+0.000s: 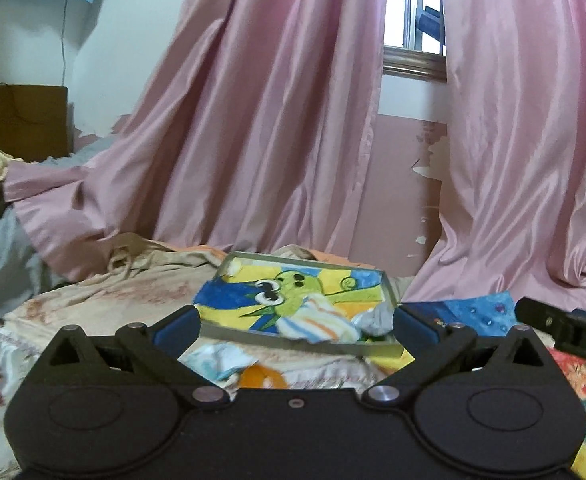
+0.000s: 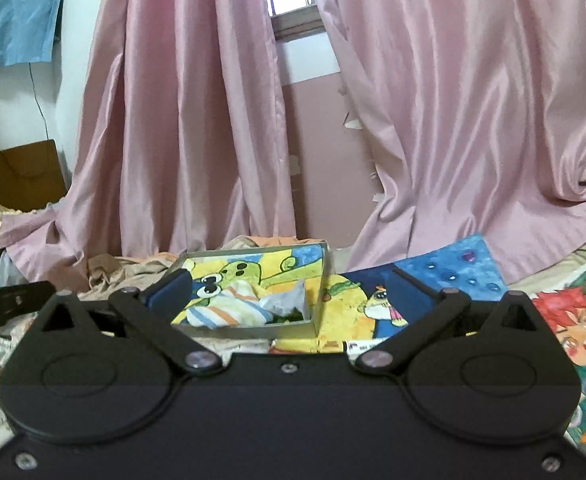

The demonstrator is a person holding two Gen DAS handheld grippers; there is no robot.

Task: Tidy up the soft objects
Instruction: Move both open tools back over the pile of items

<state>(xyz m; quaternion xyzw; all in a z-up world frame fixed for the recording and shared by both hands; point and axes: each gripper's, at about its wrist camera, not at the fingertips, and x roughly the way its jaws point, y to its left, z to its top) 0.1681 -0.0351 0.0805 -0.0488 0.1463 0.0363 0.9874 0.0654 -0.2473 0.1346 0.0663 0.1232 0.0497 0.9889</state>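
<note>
A shallow grey-walled box [image 1: 277, 340] with a green cartoon picture on its floor lies on the bed. Inside it are a striped white, orange and blue cloth [image 1: 319, 322] and a grey-white cloth [image 1: 377, 316]. The box [image 2: 249, 330] and striped cloth [image 2: 225, 308] show in the right wrist view too. A loose white and blue cloth [image 1: 219, 360] and an orange thing [image 1: 261, 376] lie on the bed before the box. My left gripper [image 1: 295, 326] is open and empty, just short of the box. My right gripper [image 2: 289, 294] is open and empty, near the box's right wall.
Pink curtains [image 1: 277, 112] hang behind the bed, with a window [image 1: 415, 8] between them. Painted pictures [image 2: 449, 276] lie right of the box. A beige sheet [image 1: 133, 284] covers the bed. A brown cardboard box [image 1: 25, 120] stands at the left.
</note>
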